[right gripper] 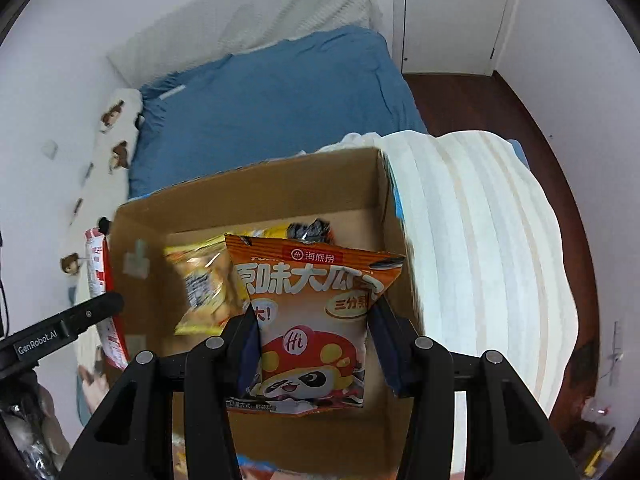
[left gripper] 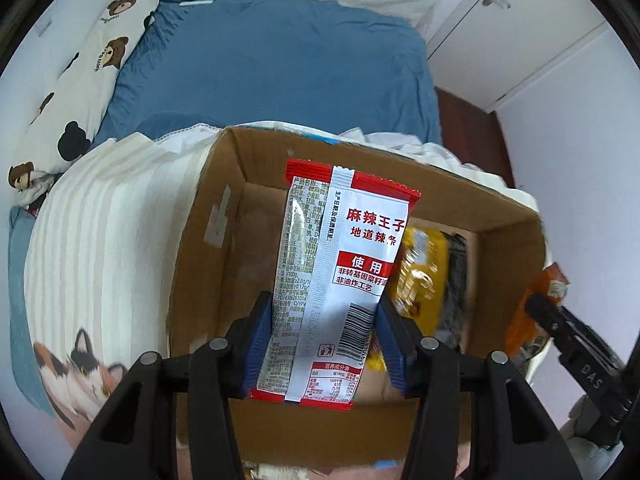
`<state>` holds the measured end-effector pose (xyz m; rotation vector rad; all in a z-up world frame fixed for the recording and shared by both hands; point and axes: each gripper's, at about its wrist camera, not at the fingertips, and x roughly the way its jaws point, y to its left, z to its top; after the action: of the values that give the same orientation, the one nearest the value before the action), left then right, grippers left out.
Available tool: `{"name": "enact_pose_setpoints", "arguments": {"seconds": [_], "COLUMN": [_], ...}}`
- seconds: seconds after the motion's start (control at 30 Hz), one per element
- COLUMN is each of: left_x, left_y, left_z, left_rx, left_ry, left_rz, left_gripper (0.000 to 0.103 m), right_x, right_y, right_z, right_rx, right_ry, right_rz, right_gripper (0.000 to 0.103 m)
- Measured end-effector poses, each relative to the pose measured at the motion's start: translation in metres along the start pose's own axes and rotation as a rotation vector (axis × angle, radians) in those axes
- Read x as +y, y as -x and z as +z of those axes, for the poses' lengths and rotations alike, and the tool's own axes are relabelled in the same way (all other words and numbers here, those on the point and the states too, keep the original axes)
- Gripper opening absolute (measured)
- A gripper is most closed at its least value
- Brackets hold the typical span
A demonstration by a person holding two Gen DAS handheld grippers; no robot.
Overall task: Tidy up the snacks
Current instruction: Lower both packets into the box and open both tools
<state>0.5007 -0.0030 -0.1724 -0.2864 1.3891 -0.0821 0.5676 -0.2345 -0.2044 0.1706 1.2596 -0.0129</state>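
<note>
My left gripper (left gripper: 324,312) is shut on a red and white spicy-strip snack packet (left gripper: 340,264) and holds it upright over the open cardboard box (left gripper: 224,184). My right gripper (right gripper: 312,320) is shut on an orange sunflower-seed packet (right gripper: 316,320) above the same box (right gripper: 256,188). Inside the box lie a yellow snack bag (left gripper: 420,276) and a dark packet (left gripper: 456,280); both also show in the right wrist view, the yellow bag (right gripper: 204,288) and the dark packet (right gripper: 308,230). The right gripper arm (left gripper: 576,356) with its orange packet (left gripper: 532,312) shows at the box's right. The left arm (right gripper: 60,328) with the red packet (right gripper: 100,284) shows at its left.
The box sits on a bed with a blue sheet (left gripper: 280,60) among a white striped quilt (left gripper: 104,240) that also shows on the right side (right gripper: 480,240). A bear-print pillow (left gripper: 88,72) lies along the wall. Dark wooden floor (right gripper: 480,100) and a white door (right gripper: 448,12) are to the right.
</note>
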Motion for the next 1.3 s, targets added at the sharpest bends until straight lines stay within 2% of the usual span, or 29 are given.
{"name": "enact_pose_setpoints", "arguments": {"seconds": [0.27, 0.3, 0.33, 0.37, 0.4, 0.43, 0.57, 0.83, 1.0, 1.3], "left_x": [0.004, 0.004, 0.006, 0.006, 0.005, 0.004, 0.004, 0.002, -0.001, -0.008], "left_y": [-0.042, -0.045, -0.047, -0.047, -0.045, -0.043, -0.039, -0.019, 0.007, 0.055], "left_z": [0.033, 0.034, 0.036, 0.037, 0.037, 0.037, 0.037, 0.016, -0.019, -0.095], "left_rx": [0.069, 0.073, 0.071, 0.068, 0.060, 0.047, 0.032, -0.028, -0.114, -0.257], "left_ry": [0.002, 0.000, 0.006, 0.009, 0.008, 0.004, 0.001, -0.019, -0.034, -0.073], "left_rz": [0.064, 0.068, 0.071, 0.071, 0.070, 0.075, 0.070, 0.099, 0.112, 0.138], "left_gripper": [0.049, 0.053, 0.067, 0.077, 0.093, 0.095, 0.096, 0.096, 0.096, 0.096], "right_x": [-0.004, -0.005, -0.004, -0.004, -0.003, -0.001, 0.007, 0.013, 0.020, 0.028], "right_y": [-0.043, -0.049, -0.053, -0.057, -0.059, -0.063, -0.068, -0.061, -0.043, 0.013], "right_z": [0.036, 0.040, 0.039, 0.040, 0.040, 0.040, 0.037, 0.016, -0.008, -0.070], "right_rx": [0.049, 0.059, 0.075, 0.095, 0.099, 0.103, 0.108, 0.095, 0.054, -0.060], "right_ry": [0.014, 0.015, 0.013, 0.010, 0.012, 0.016, 0.043, 0.052, 0.065, 0.102], "right_rz": [-0.062, -0.071, -0.085, -0.090, -0.066, -0.067, -0.081, -0.068, -0.035, 0.002], "right_gripper": [0.052, 0.055, 0.059, 0.075, 0.083, 0.085, 0.096, 0.098, 0.098, 0.098]}}
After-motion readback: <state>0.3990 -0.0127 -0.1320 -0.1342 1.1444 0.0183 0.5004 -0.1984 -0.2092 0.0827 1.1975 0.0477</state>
